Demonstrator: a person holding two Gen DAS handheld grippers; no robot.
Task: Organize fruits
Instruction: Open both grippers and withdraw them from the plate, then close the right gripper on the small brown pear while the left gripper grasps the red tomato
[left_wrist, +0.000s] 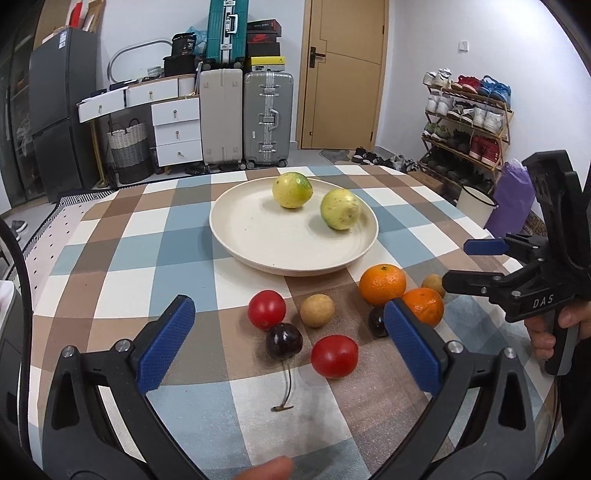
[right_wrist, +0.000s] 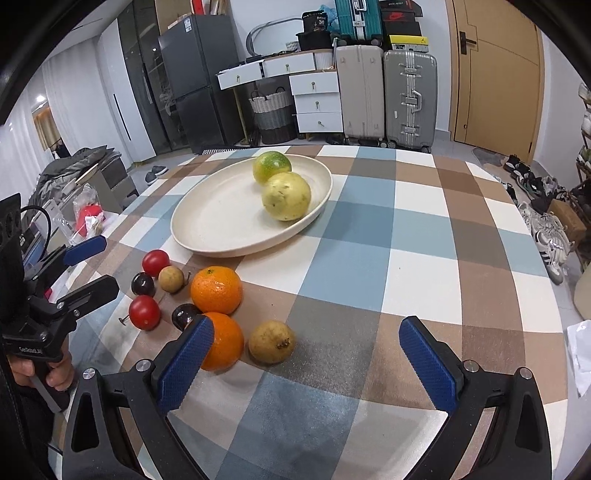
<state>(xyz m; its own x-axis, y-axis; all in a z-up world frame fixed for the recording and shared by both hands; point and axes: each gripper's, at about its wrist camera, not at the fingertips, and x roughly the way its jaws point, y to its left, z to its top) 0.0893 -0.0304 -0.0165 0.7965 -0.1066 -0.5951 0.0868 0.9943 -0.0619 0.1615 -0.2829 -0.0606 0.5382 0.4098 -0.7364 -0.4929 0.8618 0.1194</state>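
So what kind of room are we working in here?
Probably a home entryway or dining area: a shoe rack, suitcases beside a wooden door, and a fridge behind the checkered table.

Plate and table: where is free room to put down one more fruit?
The plate's near-left half is bare; two yellow-green fruits fill its far right. The tablecloth right of the plate is open. Between plate and grippers it is crowded: oranges, tomatoes, cherries.

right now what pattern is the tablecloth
The tablecloth is a check of blue, brown and white squares, clearest in the right wrist view.
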